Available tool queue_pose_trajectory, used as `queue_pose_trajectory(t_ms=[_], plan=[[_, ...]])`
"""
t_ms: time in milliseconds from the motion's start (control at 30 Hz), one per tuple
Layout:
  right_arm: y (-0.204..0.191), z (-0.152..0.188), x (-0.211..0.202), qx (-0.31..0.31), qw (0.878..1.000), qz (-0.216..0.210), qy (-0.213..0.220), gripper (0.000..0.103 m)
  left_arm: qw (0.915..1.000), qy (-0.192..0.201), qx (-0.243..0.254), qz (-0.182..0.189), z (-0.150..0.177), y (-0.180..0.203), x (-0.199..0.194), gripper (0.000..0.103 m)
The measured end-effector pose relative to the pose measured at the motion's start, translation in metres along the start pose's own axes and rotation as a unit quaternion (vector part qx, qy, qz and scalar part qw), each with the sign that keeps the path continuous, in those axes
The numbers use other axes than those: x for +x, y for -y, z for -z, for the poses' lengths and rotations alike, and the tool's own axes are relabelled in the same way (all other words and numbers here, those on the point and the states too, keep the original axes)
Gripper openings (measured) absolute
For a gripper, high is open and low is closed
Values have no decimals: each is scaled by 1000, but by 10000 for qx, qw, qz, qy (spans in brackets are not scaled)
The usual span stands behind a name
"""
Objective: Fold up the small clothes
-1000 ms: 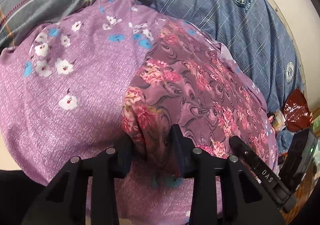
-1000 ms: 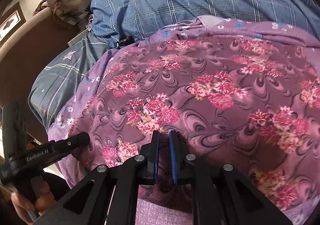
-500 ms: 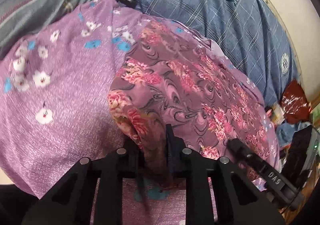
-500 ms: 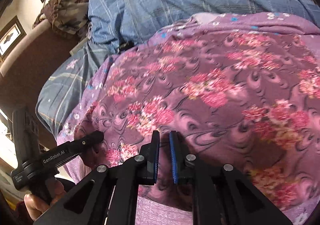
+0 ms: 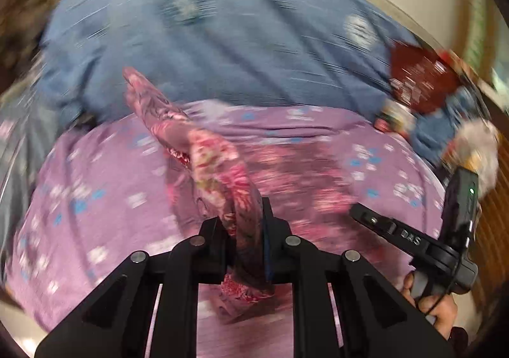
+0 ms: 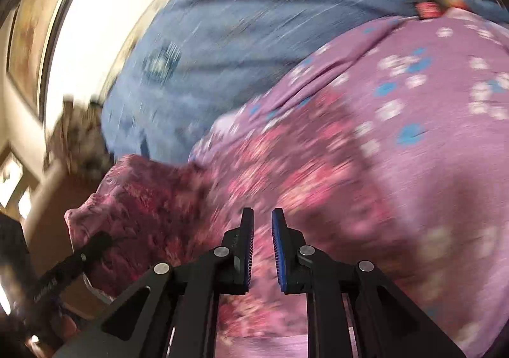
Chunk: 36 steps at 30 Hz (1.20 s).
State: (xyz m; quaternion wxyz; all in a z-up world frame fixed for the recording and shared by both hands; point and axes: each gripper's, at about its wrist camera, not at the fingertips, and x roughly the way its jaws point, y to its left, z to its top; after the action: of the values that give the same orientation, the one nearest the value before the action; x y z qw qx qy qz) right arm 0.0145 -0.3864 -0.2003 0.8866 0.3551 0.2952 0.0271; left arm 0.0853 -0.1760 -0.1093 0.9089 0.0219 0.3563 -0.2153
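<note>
Mostly blur; both views smeared by motion. Floral garment (image 5: pixel 219 173), dark mauve with pink rose print and swirl lines, thin soft fabric, bunched into a rope-like strip at one end. That strip's long axis runs from the left tongs (image 5: pixel 243 240) up and away to the left, its far tip (image 5: pixel 132 78) raised against the blue cloth. Lower end hangs out below the tongs in a crumpled tail. Left tongs clenched on the strip, fabric filling the gap between both black fingers.

Right wrist view: same garment (image 6: pixel 286 173) spreads wide and flat ahead, one corner lifted at lower left where the other tool's black tip meets it. Right tongs (image 6: pixel 262 246) narrowly parted, blue ribbed pads facing each other, floral cloth visible through the gap; whether any fabric is pinched, cannot tell.

Garment lies on a lilac cloth (image 5: pixel 95 199), heathered knit look, printed with small white and blue flowers, smooth with a few long creases. Beyond it, blue checked bedding (image 5: pixel 238 49) with round pale emblems. Dark red crinkled packet (image 5: pixel 420 78) at far right edge, near a pale fluffy object (image 5: pixel 477 148).
</note>
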Motion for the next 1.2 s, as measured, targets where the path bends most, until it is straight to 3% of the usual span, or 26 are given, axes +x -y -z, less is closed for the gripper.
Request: queue_pose_trajectory(t_ms=[133, 200, 267, 300, 333, 400, 433, 500, 567, 700, 733, 833, 900, 967, 1133, 1200], plan=[[53, -21, -34, 705, 9962, 92, 494, 14, 9967, -277, 686, 329, -5, 82, 43, 16], [74, -27, -43, 984, 9934, 161, 560, 15, 9941, -563, 725, 574, -2, 107, 68, 23], [93, -32, -49, 1259, 9904, 187, 545, 22, 9893, -838, 650, 997, 2, 120, 80, 26], [102, -33, -53, 1411, 9883, 196, 554, 37, 9873, -887, 671, 1133, 4, 123, 79, 37], [106, -33, -54, 1507, 9868, 174, 571, 52, 9862, -846, 741, 1214, 5, 123, 75, 58], [111, -32, -57, 1600, 9851, 112, 620, 55, 9887, -429, 821, 1177, 4, 112, 52, 78], [110, -32, -58, 1559, 9856, 126, 647, 55, 9906, -194, 810, 1086, 3, 104, 41, 82], [100, -32, -57, 1367, 9881, 86, 695, 55, 9938, 59, 808, 768, 3, 88, 26, 83], [78, -31, -53, 905, 9935, -173, 668, 50, 9964, 67, 769, 346, 4, 68, 22, 83], [26, -22, -38, -114, 9976, -520, 453, 27, 9966, -441, 419, -547, 16, 29, 42, 83], [15, -18, -32, -319, 9979, -458, 343, 25, 9947, -670, 385, -685, 22, 23, 52, 83], [9, -4, 2, -555, 9966, 501, -351, 22, 9854, -1245, 622, -976, 47, 18, 77, 83], [20, 9, 24, -434, 9906, 744, -1061, 19, 9787, -1726, 577, -952, 64, 10, 91, 83], [20, 17, 18, -464, 9889, 811, -1151, 16, 9793, -1827, 395, -782, 73, 2, 93, 84], [22, 24, 6, -377, 9875, 818, -1292, 13, 9854, -1543, 369, -610, 66, -10, 75, 84], [12, 16, -10, -474, 9897, 913, -998, 22, 9905, -1179, 429, -560, 54, -11, 63, 84]])
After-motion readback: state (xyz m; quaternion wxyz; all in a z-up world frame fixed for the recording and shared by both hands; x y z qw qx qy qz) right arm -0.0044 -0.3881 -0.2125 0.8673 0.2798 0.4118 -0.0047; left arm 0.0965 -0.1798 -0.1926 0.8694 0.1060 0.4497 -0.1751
